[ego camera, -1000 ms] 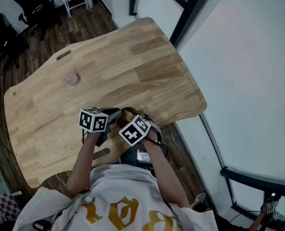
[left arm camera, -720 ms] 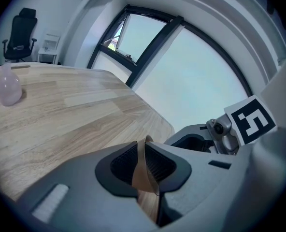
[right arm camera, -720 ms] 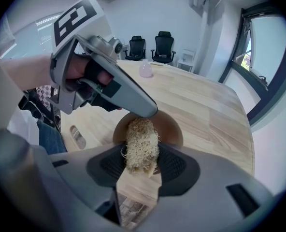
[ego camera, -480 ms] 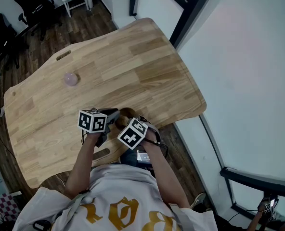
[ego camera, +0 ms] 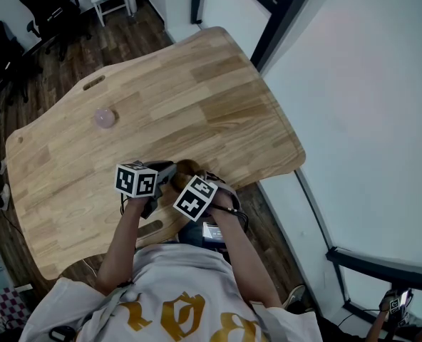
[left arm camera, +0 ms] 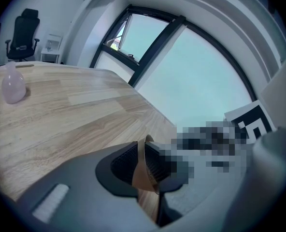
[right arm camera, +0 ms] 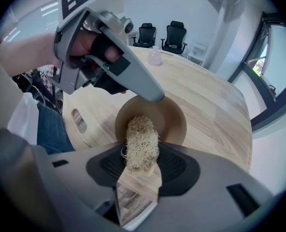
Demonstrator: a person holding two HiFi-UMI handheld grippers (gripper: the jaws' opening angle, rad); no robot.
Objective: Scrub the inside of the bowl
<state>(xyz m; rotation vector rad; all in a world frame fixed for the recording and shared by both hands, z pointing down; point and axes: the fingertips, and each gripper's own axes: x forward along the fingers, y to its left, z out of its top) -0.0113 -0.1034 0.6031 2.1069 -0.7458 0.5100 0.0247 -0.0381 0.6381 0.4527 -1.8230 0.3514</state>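
Two grippers meet at a brown bowl (right arm camera: pixel 174 122) by the near edge of the wooden table (ego camera: pixel 197 98), just in front of the person. The left gripper (left arm camera: pixel 144 164) is clamped on the bowl's thin rim, with one ribbed pad on each side of the wall. The right gripper (right arm camera: pixel 142 163) is closed on the pale wooden block of a scrubber (right arm camera: pixel 142 141). The scrubber's straw-coloured fibre head reaches over the near rim into the bowl, and the bowl's smooth brown inside shows around the fibres. I cannot tell whether the fibres touch the bottom. A pale pink bottle (ego camera: pixel 105 117) stands well apart on the far left of the table. Black office chairs (right arm camera: pixel 177 35) stand beyond the table's far end.
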